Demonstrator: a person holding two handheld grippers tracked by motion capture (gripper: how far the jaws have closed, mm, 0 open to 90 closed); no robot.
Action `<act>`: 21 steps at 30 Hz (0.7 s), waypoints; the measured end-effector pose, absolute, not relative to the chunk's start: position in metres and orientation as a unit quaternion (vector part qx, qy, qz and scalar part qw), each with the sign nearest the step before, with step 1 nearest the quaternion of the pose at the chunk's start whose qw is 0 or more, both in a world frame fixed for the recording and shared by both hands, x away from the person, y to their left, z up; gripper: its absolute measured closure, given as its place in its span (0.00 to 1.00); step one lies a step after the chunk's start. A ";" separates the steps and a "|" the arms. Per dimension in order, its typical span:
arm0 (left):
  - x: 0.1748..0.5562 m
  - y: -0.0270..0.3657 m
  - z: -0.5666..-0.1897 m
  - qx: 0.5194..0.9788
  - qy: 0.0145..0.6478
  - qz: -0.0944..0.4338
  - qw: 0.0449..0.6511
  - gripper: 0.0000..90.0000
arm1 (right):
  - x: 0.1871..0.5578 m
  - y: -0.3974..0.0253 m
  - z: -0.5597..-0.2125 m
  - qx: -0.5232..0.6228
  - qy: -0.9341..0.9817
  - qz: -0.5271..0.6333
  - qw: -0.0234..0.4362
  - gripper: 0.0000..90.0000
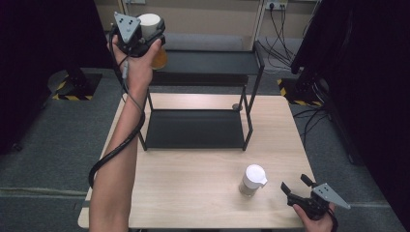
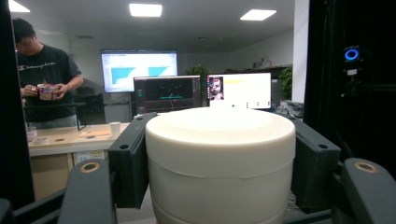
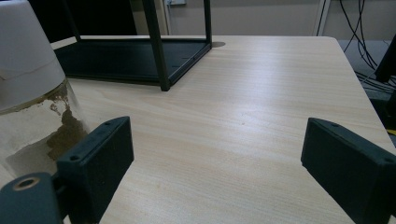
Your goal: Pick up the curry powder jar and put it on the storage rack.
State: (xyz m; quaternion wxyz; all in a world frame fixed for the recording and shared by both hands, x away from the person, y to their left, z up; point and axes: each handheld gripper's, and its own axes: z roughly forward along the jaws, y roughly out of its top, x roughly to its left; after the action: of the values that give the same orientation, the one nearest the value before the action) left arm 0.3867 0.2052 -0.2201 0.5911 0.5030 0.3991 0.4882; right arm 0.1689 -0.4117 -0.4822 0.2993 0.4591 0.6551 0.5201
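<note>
My left gripper (image 1: 151, 35) is raised high at the far left, above the top tier of a black two-tier shelf (image 1: 208, 63). It is shut on a jar with a white lid (image 1: 149, 21) and amber contents. In the left gripper view the white lid (image 2: 219, 154) is squeezed between both pads (image 2: 133, 158). A second white-lidded jar (image 1: 252, 180) with brownish powder stands upright on the wooden table (image 1: 193, 183) near the front right. My right gripper (image 1: 296, 186) hovers open just to its right, apart from it. In the right gripper view that jar (image 3: 28, 93) stands left of the open gripper (image 3: 215, 172).
The shelf's lower tray (image 1: 193, 128) rests on the table's far half, its post (image 3: 156, 46) ahead of the right gripper. Cables (image 1: 280, 29) lie on the floor behind. In the left gripper view a person (image 2: 44, 79) stands at a far desk beside monitors (image 2: 168, 93).
</note>
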 end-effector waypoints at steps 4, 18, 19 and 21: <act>0.392 0.207 -0.224 0.503 0.403 0.487 0.589 0.37 | 0.169 -0.411 -0.482 0.459 0.656 0.520 0.299 0.11; 0.401 0.209 -0.231 0.502 0.407 0.478 0.595 0.37 | 0.169 -0.411 -0.482 0.456 0.659 0.518 0.299 0.11; 0.401 0.209 -0.231 0.502 0.408 0.476 0.595 0.36 | 0.169 -0.411 -0.481 0.455 0.659 0.518 0.299 0.11; 0.400 0.206 -0.228 0.505 0.414 0.480 0.586 0.23 | 0.169 -0.412 -0.482 0.455 0.659 0.519 0.299 0.11</act>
State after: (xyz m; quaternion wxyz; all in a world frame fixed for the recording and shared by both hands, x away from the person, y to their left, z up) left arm 0.3995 0.2057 -0.2284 0.5859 0.5051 0.4136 0.4801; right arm 0.1692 -0.4115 -0.4817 0.2990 0.4546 0.6592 0.5190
